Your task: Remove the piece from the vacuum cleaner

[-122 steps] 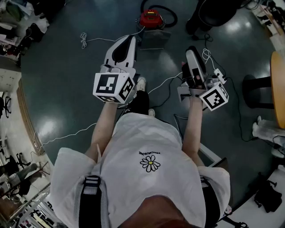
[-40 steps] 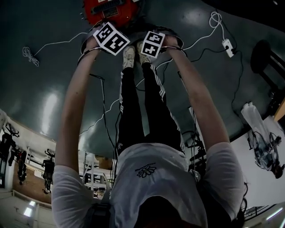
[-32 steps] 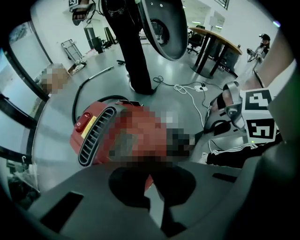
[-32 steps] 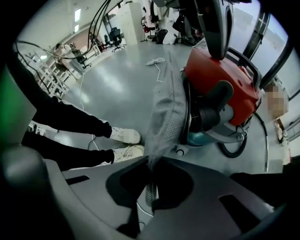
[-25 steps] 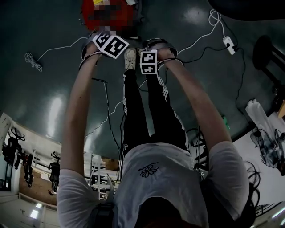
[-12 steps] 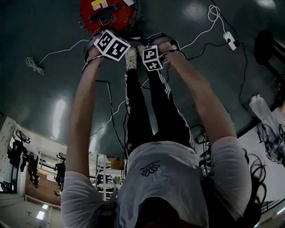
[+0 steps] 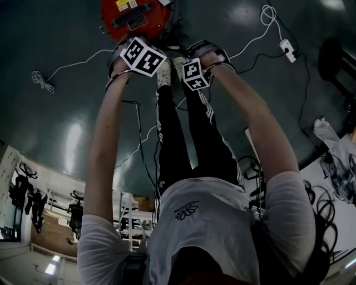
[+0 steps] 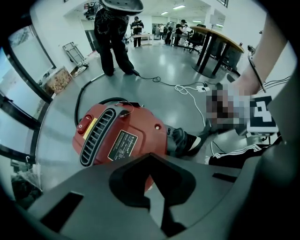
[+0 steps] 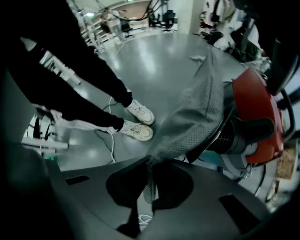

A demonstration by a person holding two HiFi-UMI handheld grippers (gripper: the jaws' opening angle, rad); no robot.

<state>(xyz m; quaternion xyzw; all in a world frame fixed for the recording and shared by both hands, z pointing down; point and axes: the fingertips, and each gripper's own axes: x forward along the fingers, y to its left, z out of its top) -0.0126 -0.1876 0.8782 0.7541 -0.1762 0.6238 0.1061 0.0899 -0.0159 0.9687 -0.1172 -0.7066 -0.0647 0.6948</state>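
The red vacuum cleaner (image 7: 133,16) lies on the floor at the top of the head view, and its vented body (image 8: 122,138) fills the middle of the left gripper view. My left gripper (image 8: 151,187) hovers just above that body, jaws together, nothing between them. My right gripper (image 9: 147,185) is shut on the lower tip of a grey mesh cloth piece (image 9: 197,112). The cloth stretches from the jaws up toward the vacuum's red shell (image 9: 255,108) and black hose socket (image 9: 243,131). In the head view only both marker cubes show, left (image 7: 143,55) and right (image 7: 193,74).
The person's white shoes (image 9: 136,122) stand right next to the vacuum. A white cable (image 7: 61,67) and a power strip (image 7: 287,45) lie on the floor. A black hose (image 8: 82,93) curls behind the vacuum. People (image 8: 112,37) and a round table (image 8: 220,42) stand farther off.
The person has bent from standing down to the vacuum, bringing both grippers to it. Over the last half second the right cube shifted slightly right and down.
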